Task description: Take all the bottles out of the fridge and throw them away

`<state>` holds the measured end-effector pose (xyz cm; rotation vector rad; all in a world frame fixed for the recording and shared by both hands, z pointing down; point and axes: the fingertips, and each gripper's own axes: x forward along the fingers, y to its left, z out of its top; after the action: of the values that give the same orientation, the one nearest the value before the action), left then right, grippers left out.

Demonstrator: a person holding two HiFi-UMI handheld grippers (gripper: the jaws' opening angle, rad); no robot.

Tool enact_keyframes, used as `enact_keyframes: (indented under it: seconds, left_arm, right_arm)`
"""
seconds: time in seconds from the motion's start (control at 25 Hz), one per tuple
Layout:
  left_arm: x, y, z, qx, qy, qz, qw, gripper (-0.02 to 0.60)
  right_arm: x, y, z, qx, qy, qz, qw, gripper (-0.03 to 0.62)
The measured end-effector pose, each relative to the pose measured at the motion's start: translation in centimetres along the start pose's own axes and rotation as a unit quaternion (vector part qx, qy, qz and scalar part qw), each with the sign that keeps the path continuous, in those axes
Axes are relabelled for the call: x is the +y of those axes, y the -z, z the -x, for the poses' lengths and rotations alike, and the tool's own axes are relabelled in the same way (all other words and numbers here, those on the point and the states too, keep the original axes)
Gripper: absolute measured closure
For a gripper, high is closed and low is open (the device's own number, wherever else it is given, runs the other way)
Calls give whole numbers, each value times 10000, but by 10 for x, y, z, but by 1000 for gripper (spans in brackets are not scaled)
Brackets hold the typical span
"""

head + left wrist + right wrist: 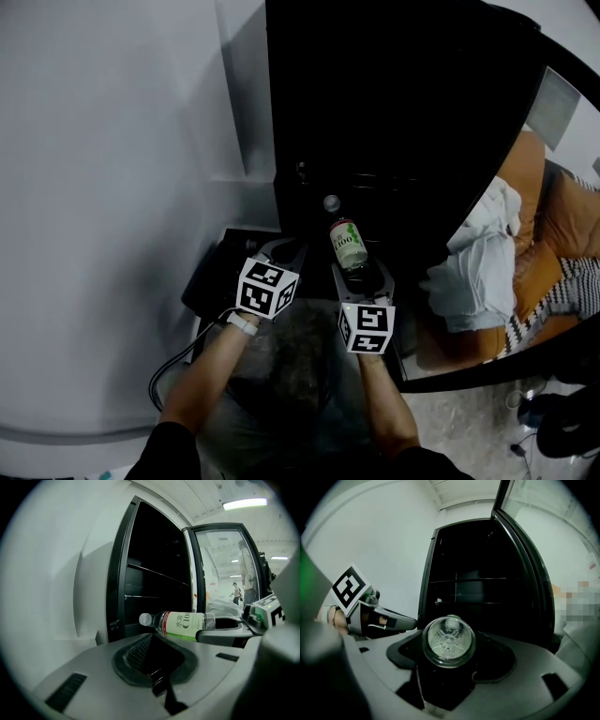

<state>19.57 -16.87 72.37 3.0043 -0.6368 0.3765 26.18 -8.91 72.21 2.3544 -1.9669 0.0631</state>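
A clear bottle [346,246] with a white cap and a green-and-white label lies in my right gripper [364,277], cap pointing toward the open black fridge [394,112]. In the right gripper view I look at the bottle's round base [448,639], seated in the right gripper [449,667], which is shut on it. The left gripper view shows the same bottle [180,622] lying level, cap to the left. My left gripper [279,255] hovers just left of it, by the fridge's lower left corner. In its own view the left gripper [152,660] holds nothing, and its jaws meet at a narrow seam.
The fridge interior is dark, with bare shelves [157,573]. Its glass door [487,216] swings out to the right. White cloth [478,262] and orange cushions [548,220] lie beyond the door. A black box [214,279] with a cable sits by the white wall [112,187].
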Motion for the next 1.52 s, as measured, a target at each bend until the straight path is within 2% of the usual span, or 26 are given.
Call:
enact_keyframes:
  seconds: [0.48, 0.56, 0.72, 1.12, 1.52]
  left_arm:
    - [-27, 21, 27, 74, -209, -257, 9994, 581]
    - [-28, 30, 38, 112, -310, -187, 9993, 581]
    - [-24, 42, 58, 199, -508, -91, 9985, 581]
    - [-6, 34, 94, 135, -936, -3, 9955, 581]
    - [24, 39, 134, 79, -1464, 169, 9891, 581]
  right_arm:
    - [7, 10, 18, 107, -355, -155, 9992, 270]
    - [15, 10, 25, 115, -486, -127, 9987, 269]
    - [33, 7, 34, 118, -747, -138, 9970, 269]
    - [76, -7, 45, 94, -1313, -98, 9913, 269]
    - [121, -6, 24, 146, -1842, -77, 9828, 269]
